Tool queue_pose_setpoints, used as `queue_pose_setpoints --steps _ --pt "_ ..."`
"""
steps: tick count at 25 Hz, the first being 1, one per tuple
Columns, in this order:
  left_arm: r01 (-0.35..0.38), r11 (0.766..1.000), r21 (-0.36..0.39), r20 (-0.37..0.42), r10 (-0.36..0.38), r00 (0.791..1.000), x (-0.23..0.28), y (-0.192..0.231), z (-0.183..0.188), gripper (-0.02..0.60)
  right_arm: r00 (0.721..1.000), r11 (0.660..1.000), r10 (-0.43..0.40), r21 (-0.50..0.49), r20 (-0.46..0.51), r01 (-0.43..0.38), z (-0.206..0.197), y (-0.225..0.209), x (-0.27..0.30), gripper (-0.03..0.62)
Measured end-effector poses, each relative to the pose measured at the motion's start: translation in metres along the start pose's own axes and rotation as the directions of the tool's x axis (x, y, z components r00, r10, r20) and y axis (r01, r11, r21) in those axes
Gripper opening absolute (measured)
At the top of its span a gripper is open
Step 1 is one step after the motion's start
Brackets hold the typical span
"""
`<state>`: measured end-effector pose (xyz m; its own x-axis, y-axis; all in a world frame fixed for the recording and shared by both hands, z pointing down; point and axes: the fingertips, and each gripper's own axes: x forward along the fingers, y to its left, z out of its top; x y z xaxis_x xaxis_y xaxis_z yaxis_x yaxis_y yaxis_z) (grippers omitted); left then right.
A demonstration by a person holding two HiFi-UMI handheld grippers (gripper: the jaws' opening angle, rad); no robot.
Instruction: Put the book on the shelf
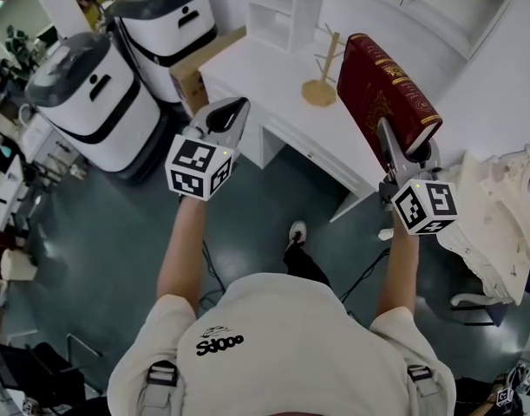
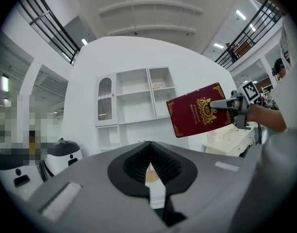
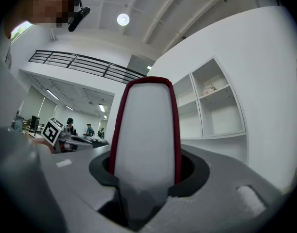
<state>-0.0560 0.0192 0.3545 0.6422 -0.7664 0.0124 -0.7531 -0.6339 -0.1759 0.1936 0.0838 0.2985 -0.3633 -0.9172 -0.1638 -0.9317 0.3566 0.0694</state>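
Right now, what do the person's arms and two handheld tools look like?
The grey plastic left tool and right tool have black ribbed pads, and each bears a white cube with black square markers. The person wears a beige short-sleeved T-shirt and grey shoulder straps.

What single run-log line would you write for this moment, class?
left gripper: shut, empty | right gripper: shut on book | book: in the air, tilted | shelf: ahead, book not yet on it

The book (image 1: pixel 382 89) sits between the right gripper's (image 1: pixel 398 146) jaws and reaches past their tips. Ahead of both jaws is the desk (image 1: pixel 265 81), with a mug tree (image 1: pixel 321 81) on it and the shelf unit (image 2: pixel 133 98) behind. Two bins (image 1: pixel 100 102) stand left of the left gripper (image 1: pixel 228 111).
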Motion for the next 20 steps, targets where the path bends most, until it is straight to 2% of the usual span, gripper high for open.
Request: queue_pose_setpoints --steps 4,10,20 --pt "0.002 1.000 -0.014 0.021 -0.002 1.000 0.054 0.016 0.011 0.017 0.999 1.000 0.002 0.004 0.032 -0.002 0.004 -0.044 0.042 0.212" --pt "-0.003 1.000 0.000 0.013 0.003 1.000 0.124 0.031 0.028 0.017 0.999 1.000 0.012 0.013 0.041 -0.013 0.010 -0.104 0.095 0.212" --pt "-0.030 0.999 -0.009 -0.007 0.030 1.000 0.196 0.043 0.030 0.017 0.997 0.999 0.037 0.037 0.066 -0.039 0.013 -0.165 0.142 0.212"
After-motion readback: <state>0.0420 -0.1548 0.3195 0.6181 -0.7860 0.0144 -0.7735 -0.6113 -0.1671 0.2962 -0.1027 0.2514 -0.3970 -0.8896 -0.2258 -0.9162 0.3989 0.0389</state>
